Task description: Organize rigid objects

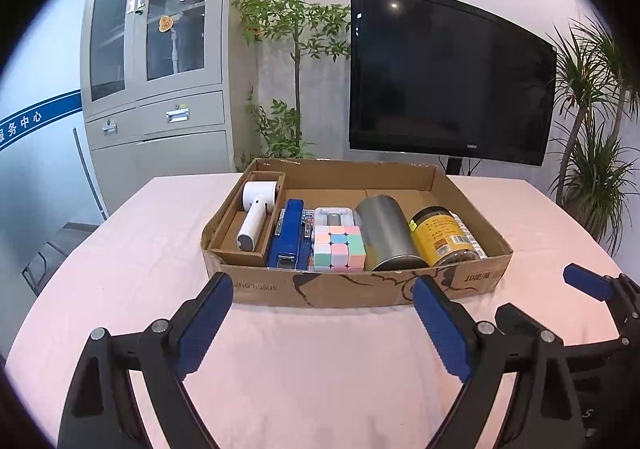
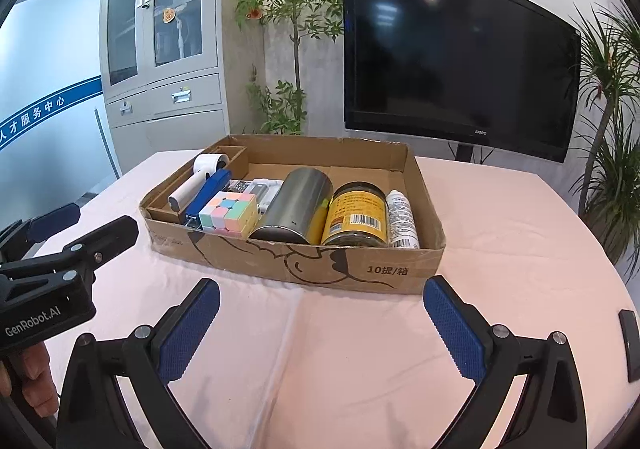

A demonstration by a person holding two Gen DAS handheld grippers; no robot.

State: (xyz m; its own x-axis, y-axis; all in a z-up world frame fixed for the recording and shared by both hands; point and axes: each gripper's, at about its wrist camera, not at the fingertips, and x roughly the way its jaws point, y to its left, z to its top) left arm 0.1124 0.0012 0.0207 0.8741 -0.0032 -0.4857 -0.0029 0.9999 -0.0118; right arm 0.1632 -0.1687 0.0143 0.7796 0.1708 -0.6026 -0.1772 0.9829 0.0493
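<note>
A shallow cardboard box stands on the pink table. In it lie a white handheld device, a blue stapler, a pastel puzzle cube, a metal can, a yellow-labelled jar and a white bottle. My left gripper is open and empty in front of the box. My right gripper is open and empty, also just short of the box front.
A black monitor stands behind the table. Potted plants are to the right, and a grey cabinet is at the back left. A small dark object lies at the table's right edge.
</note>
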